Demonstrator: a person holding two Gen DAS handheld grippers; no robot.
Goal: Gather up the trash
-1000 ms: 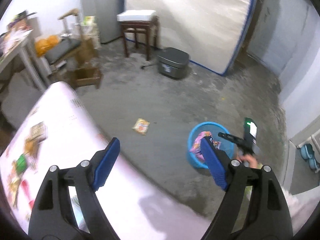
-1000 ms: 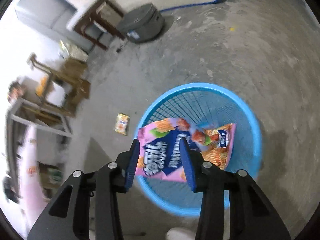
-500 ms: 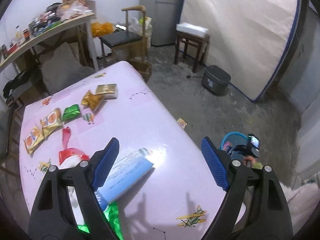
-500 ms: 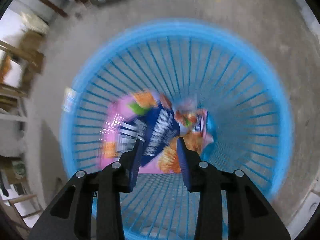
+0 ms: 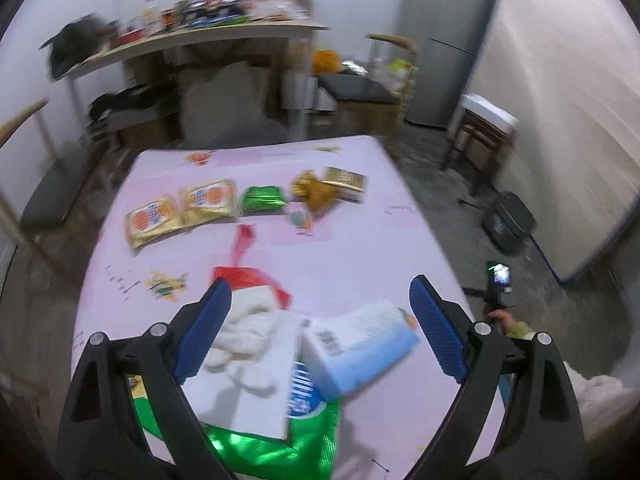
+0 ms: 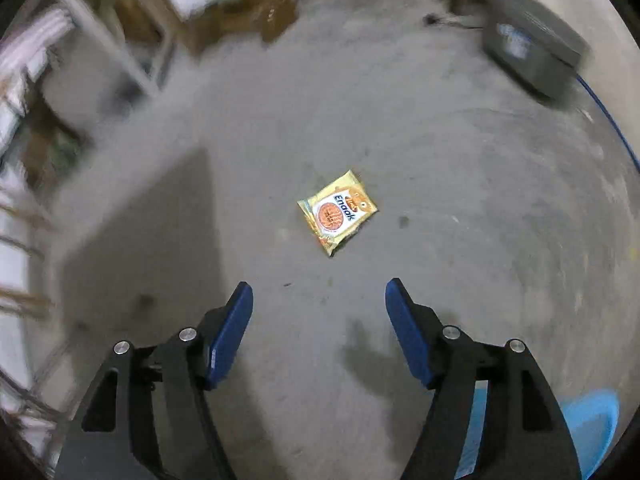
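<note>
My left gripper [image 5: 320, 308] is open and empty above the pink table [image 5: 352, 252]. Under it lie a light blue box [image 5: 360, 344], a red and white bag [image 5: 250, 312] and a green bag [image 5: 280, 444]. Further back on the table lie two orange snack packets [image 5: 180, 210], a green packet [image 5: 263, 199] and gold wrappers [image 5: 328, 188]. My right gripper [image 6: 319, 312] is open and empty above the concrete floor. A yellow Enaak snack packet [image 6: 338, 212] lies on the floor ahead of it. The blue trash basket's rim [image 6: 592, 420] shows at lower right.
A grey box-shaped appliance [image 6: 532, 56] sits on the floor at upper right, also in the left wrist view [image 5: 508, 220]. A cluttered shelf table [image 5: 200, 40], chairs [image 5: 360, 88] and a stool [image 5: 484, 124] stand behind the pink table. Table legs [image 6: 116, 36] stand at upper left.
My right gripper let go of the pink snack bag into the blue basket, opened and swung to the floor packet. My left gripper swung from the floor to over the pink table.
</note>
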